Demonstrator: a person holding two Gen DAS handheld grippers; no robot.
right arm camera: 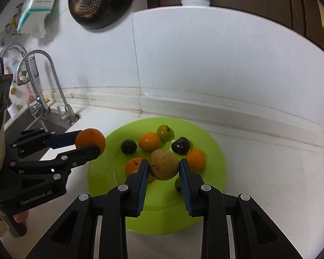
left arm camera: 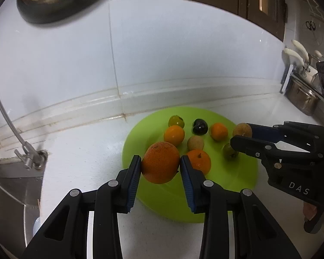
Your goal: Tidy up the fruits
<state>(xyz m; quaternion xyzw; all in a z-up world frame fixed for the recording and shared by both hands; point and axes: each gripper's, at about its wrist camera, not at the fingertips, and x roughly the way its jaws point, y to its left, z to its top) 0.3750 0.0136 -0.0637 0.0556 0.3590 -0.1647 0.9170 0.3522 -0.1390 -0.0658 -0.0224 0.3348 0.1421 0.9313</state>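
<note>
Left wrist view: left gripper (left arm camera: 159, 166) clamps an orange (left arm camera: 161, 161) above the green plate (left arm camera: 237, 172); right gripper (right arm camera: 164, 168) grips a brown fruit (right arm camera: 164, 165) over it. White counter (left arm camera: 86, 151) beyond, then tiled wall (left arm camera: 183, 54); sink (right arm camera: 43, 125) partly cut off

The right claw (right arm camera: 164, 170) pinches a round brown fruit (right arm camera: 164, 167) between its blue pads, held over the green plate (right arm camera: 213, 151) on the white table (right arm camera: 270, 172). At the left, the left claw (right arm camera: 92, 143) grips an orange (right arm camera: 90, 140) near the plate's edge. Oranges, dark fruits and a green one lie on the plate.
</note>
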